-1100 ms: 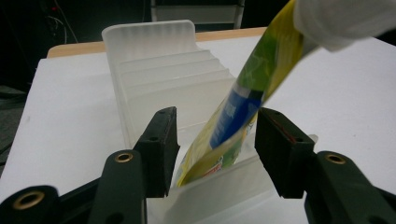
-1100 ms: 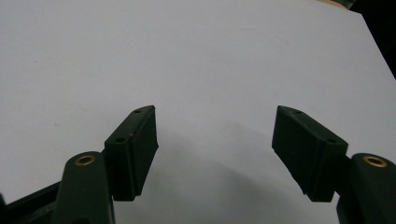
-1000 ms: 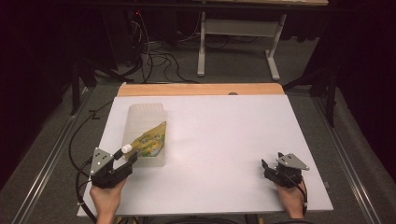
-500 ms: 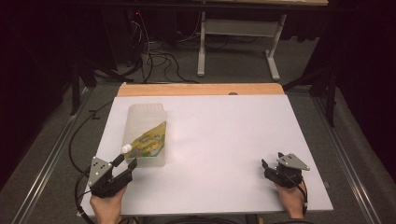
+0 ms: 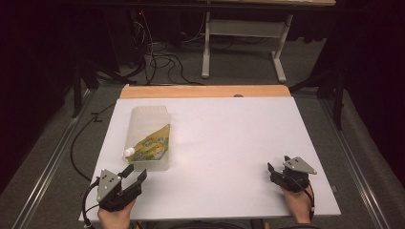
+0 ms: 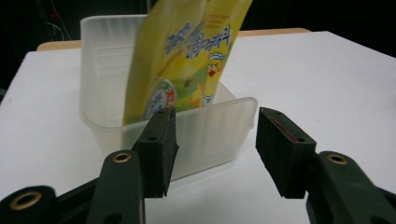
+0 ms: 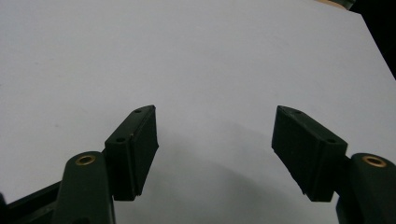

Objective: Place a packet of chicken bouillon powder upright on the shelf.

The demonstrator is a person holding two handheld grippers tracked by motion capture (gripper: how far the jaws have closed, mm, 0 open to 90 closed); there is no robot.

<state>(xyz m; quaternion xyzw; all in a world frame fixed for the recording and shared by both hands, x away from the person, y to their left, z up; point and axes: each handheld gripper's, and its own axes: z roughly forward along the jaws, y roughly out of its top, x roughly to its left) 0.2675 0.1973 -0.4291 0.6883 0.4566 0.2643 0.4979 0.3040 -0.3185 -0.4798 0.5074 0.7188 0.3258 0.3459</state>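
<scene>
As the left gripper (image 5: 136, 175) drew back from the clear tub (image 5: 154, 112) toward the table's near edge, its jaws stood spread and empty; the yellow spouted pouch (image 5: 152, 144) sat inside the tub, apparently delivered, while the right gripper (image 5: 274, 171) rested spread

White table (image 5: 224, 143), translucent tub (image 5: 149, 117)

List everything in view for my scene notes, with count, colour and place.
table: one, white top with a wooden far edge, centre
tub: one, clear plastic, on the table's left half
pouch: one, yellow-green with a white cap, leaning inside the tub
desk frame: one, grey, on the floor behind the table
cables: several, black, on the floor behind
left tool: one, black, open, near the tub's front
right tool: one, black, open, near the table's front right
</scene>
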